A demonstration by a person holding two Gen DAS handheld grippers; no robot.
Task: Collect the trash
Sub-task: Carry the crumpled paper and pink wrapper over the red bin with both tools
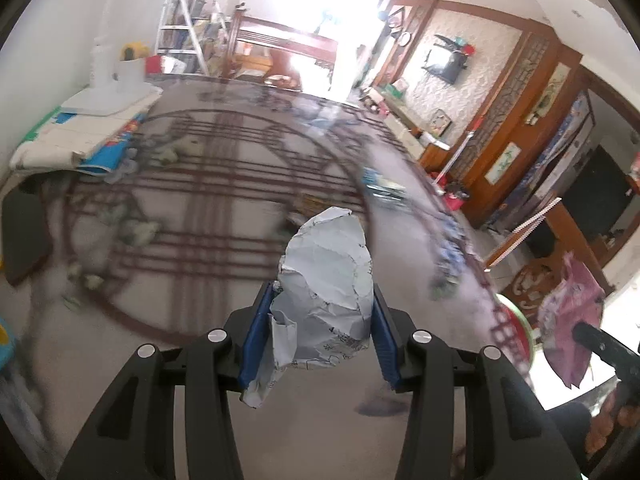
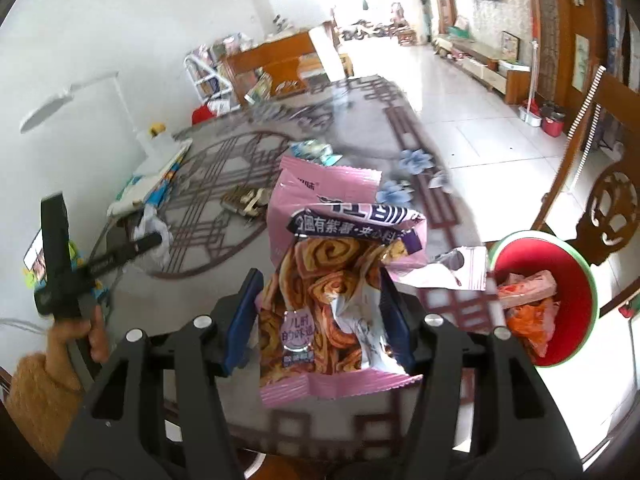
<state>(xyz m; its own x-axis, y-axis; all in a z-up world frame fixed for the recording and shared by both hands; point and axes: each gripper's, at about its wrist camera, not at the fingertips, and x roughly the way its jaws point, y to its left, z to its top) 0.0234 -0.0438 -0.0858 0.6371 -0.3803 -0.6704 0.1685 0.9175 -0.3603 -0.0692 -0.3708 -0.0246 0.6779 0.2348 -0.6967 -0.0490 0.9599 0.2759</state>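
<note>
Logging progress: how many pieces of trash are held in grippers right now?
2: crumpled paper in the left gripper; pink snack wrapper in the right gripper.

The left gripper [image 1: 320,328] pinches a crumpled paper ball [image 1: 326,296] between its blue pads, angled down over the table [image 1: 200,208]. The right gripper [image 2: 320,320] clamps a pink snack wrapper [image 2: 332,280] above that table, beside the red bin [image 2: 560,264].

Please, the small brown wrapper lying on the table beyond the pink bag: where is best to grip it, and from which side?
Probably grip the brown wrapper across its raised crumpled folds, coming from above: it lies low on the table, offering no upright edge.
</note>
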